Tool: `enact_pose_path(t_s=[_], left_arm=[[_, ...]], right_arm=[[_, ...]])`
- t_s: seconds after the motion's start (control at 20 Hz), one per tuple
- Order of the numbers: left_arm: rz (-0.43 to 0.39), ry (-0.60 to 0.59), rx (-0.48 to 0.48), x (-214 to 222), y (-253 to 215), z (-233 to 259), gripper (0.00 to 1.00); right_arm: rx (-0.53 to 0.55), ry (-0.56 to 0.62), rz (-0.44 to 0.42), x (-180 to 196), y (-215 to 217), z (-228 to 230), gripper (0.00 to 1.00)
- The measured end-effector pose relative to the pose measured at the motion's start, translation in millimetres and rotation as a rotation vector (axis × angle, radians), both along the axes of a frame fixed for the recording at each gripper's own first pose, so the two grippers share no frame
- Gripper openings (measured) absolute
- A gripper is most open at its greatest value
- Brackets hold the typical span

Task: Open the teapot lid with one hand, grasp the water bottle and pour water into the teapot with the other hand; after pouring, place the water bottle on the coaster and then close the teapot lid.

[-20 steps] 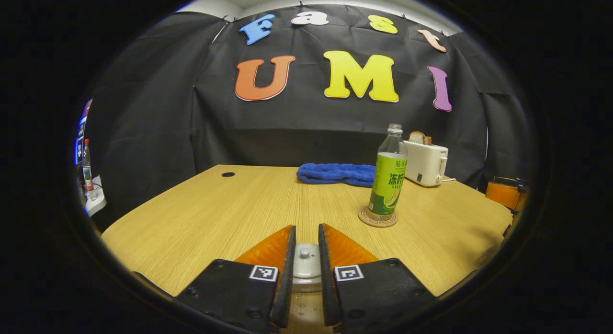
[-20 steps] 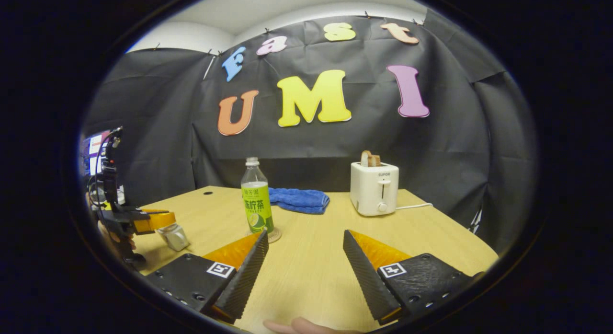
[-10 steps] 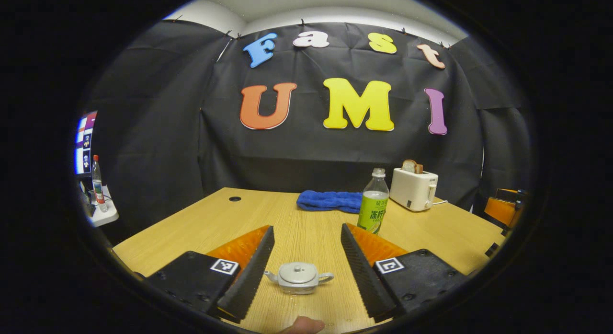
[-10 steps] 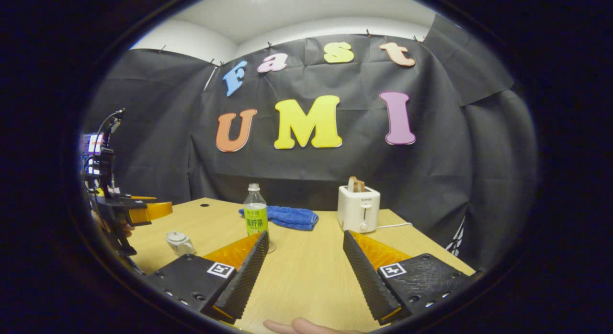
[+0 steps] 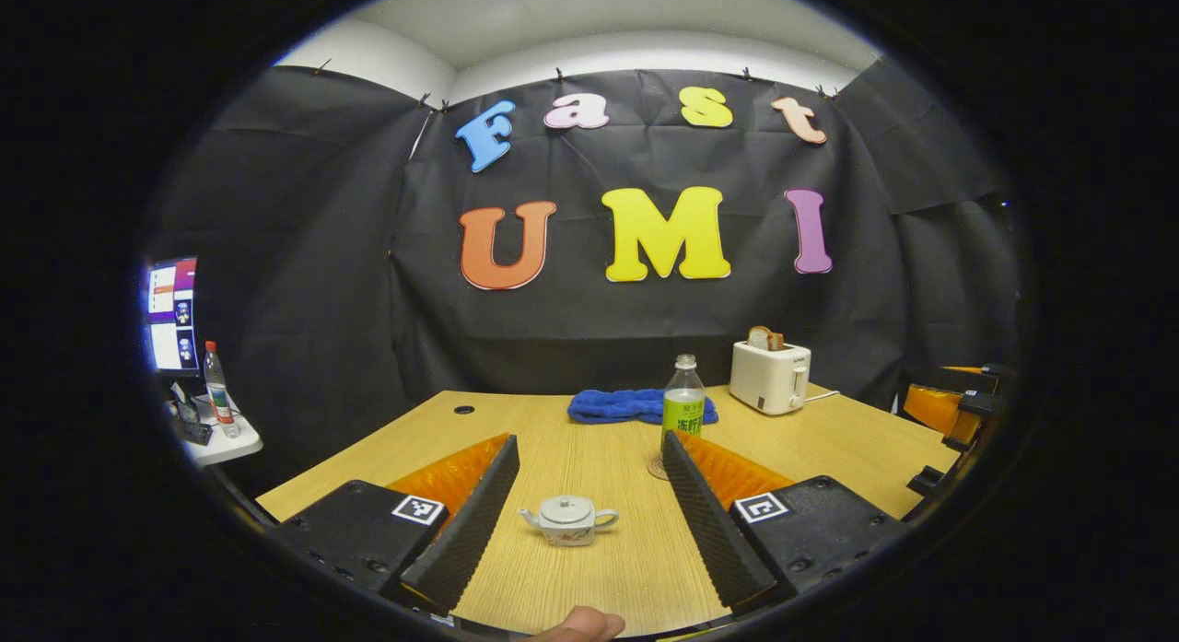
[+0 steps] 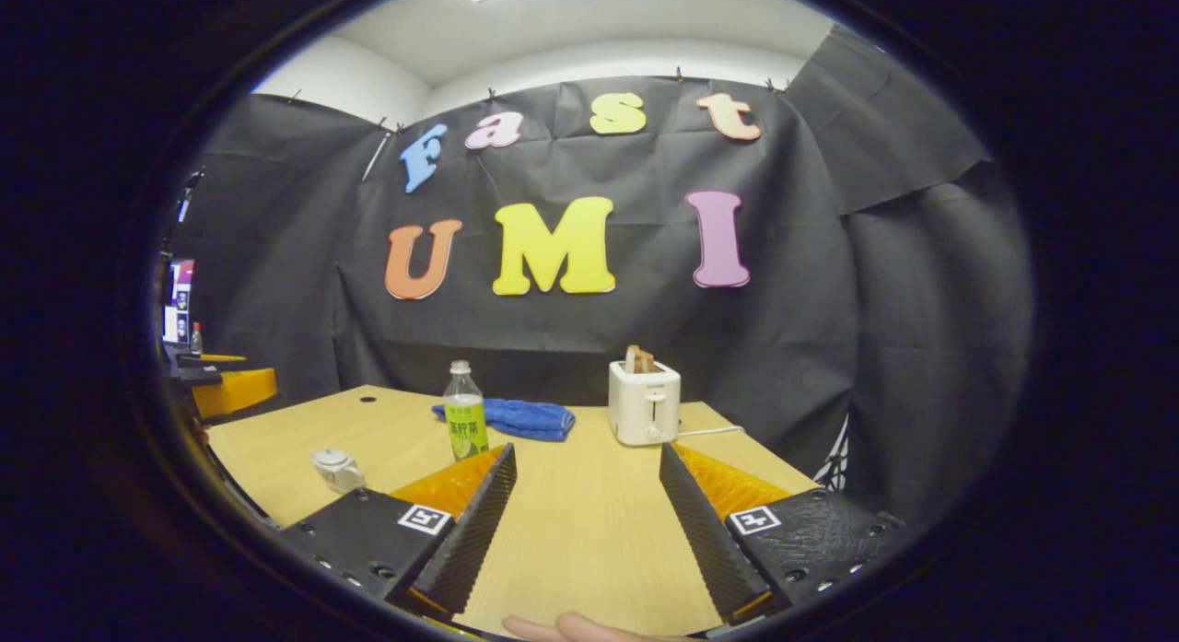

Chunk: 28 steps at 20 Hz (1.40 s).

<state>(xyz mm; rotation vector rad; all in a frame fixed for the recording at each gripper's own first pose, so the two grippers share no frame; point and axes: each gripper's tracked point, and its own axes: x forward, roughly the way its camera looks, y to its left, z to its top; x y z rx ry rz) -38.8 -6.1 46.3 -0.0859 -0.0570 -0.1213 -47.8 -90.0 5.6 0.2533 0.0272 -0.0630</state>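
Wooden surface (image 5: 589, 577) held all | teapot (image 5: 568, 519) lid was on | bottle (image 5: 682, 400) stood on coaster (image 5: 656, 467), job looked done | both hand-held grippers (image 5: 589, 508) (image 6: 587, 522) spread, pinching nothing

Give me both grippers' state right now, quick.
Left gripper: open, holding nothing; the teapot sits on the table between and beyond its fingers.
Right gripper: open, holding nothing, over bare table.

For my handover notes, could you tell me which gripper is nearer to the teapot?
Left. The left gripper, jaws open, has the teapot just ahead between its fingers. The right gripper, also open, sits farther off to the teapot's right.
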Motion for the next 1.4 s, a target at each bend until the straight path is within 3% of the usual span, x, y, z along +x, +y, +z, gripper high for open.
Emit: enact_pose_path(t_s=[0.45,0.75,1.4], left_arm=[[-0.014,-0.014,-0.012,-25.1,1.4,-6.3,0.98],[-0.007,-0.031,-0.036,-11.6,1.6,-13.3,0.99],[0.022,-0.014,0.010,15.0,-2.8,-26.4,0.99]], right_arm=[[-0.022,0.003,-0.005,-22.5,0.3,-0.1,0.93],[-0.035,-0.002,0.002,-13.9,-3.1,-2.0,0.94],[-0.033,-0.008,-0.007,-3.0,-27.1,-13.0,0.94]])
